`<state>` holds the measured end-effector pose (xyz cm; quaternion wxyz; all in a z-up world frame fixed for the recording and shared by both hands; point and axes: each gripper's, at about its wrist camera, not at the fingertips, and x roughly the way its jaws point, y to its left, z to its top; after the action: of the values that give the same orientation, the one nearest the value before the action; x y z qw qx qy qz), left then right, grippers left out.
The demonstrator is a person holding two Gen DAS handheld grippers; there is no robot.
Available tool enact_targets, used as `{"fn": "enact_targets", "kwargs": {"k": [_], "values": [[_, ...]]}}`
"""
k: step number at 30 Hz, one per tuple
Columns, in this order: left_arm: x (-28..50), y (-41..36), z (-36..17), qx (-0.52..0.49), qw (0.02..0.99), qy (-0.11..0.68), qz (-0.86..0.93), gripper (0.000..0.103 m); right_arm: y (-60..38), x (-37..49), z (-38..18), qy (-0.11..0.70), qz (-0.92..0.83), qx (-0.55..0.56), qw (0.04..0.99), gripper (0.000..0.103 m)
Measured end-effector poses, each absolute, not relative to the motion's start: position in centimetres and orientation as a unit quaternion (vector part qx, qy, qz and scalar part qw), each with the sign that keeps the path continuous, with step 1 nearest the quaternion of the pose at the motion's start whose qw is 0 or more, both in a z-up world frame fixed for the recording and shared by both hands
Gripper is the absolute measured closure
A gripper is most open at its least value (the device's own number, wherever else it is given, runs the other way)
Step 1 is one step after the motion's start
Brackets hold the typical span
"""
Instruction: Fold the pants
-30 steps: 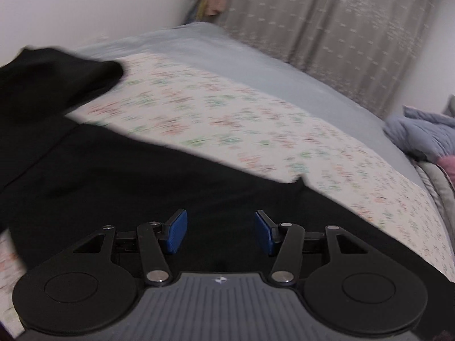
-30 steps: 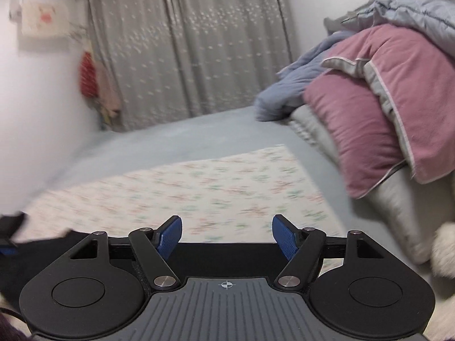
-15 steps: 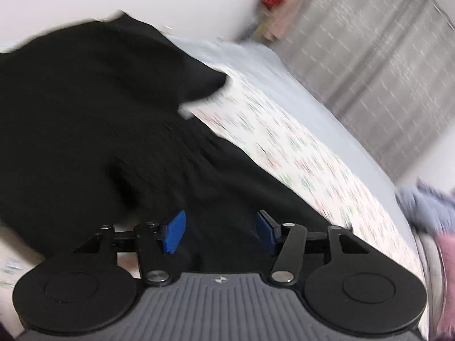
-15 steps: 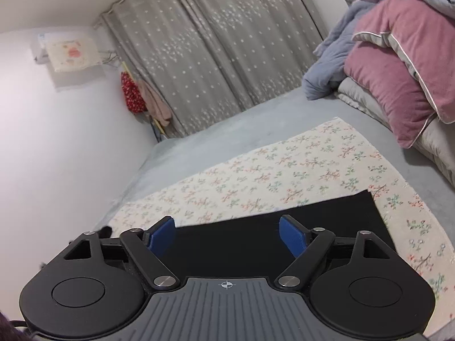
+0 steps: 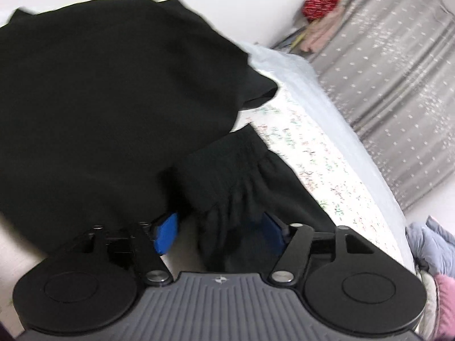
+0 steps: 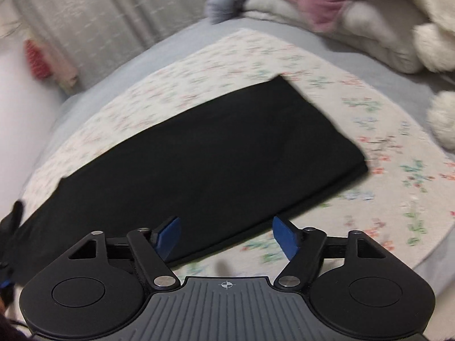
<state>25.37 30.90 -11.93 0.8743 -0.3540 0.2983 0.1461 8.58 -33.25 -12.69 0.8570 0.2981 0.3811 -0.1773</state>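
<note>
The black pants [image 6: 204, 153] lie flat on the floral sheet [image 6: 398, 170], which serves as the landmark here: one long leg runs across its middle, with the squared hem end toward the pile of pink and grey bedding [image 6: 312, 2] beyond the sheet's far edge. In the left wrist view the other end of the pants [image 5: 113, 99] is bunched and partly lifted over the sheet's near side, the gathered waistband [image 5: 227, 176] sagging down between the blue pads. The left gripper [image 5: 219, 230] has just been opening — its jaws stand apart with the waistband cloth hanging between them, and the left pad [image 5: 166, 233] shows clear of the fabric, so it is released rather than clamped. The right gripper [image 6: 226, 236] hangs over the sheet's near edge, its jaws spread though they have just been closing — the pants' long edge lies below them, nothing pinched. A grey curtain [image 5: 398, 85] hangs behind the sheet.
</note>
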Motion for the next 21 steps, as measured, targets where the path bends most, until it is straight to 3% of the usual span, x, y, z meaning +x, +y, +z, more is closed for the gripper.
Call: {"fn": "enact_targets", "kwargs": {"k": [4, 7, 16, 17, 18, 19, 21], "values": [[26.1, 31.1, -13.2, -0.346, 0.879, 0.301, 0.130, 0.033, -35.7, 6.8, -13.9, 0.366, -0.227, 0.354, 0.830, 0.040], [26.5, 30.9, -13.1, -0.358, 0.880, 0.288, 0.124, 0.020, -37.6, 5.3, -14.3, 0.339, -0.256, 0.391, 0.817, 0.040], [26.4, 30.7, -13.1, -0.369, 0.879, 0.272, 0.131, 0.022, -39.2, 5.5, -16.9, 0.272, -0.291, 0.477, 0.784, 0.037], [26.3, 30.7, -13.1, -0.371, 0.879, 0.270, 0.130, 0.026, -39.1, 5.5, -16.9, 0.268, -0.300, 0.472, 0.785, 0.041], [26.2, 30.8, -13.1, -0.373, 0.879, 0.269, 0.127, 0.037, -39.0, 5.5, -17.0, 0.262, -0.311, 0.469, 0.784, 0.045], [25.7, 30.8, -13.1, -0.375, 0.879, 0.269, 0.124, 0.043, -39.0, 5.5, -17.1, 0.257, -0.322, 0.468, 0.782, 0.055], [25.9, 30.9, -13.4, -0.376, 0.876, 0.275, 0.124, 0.087, -39.2, 5.5, -17.4, 0.251, -0.341, 0.467, 0.777, 0.073]]}}
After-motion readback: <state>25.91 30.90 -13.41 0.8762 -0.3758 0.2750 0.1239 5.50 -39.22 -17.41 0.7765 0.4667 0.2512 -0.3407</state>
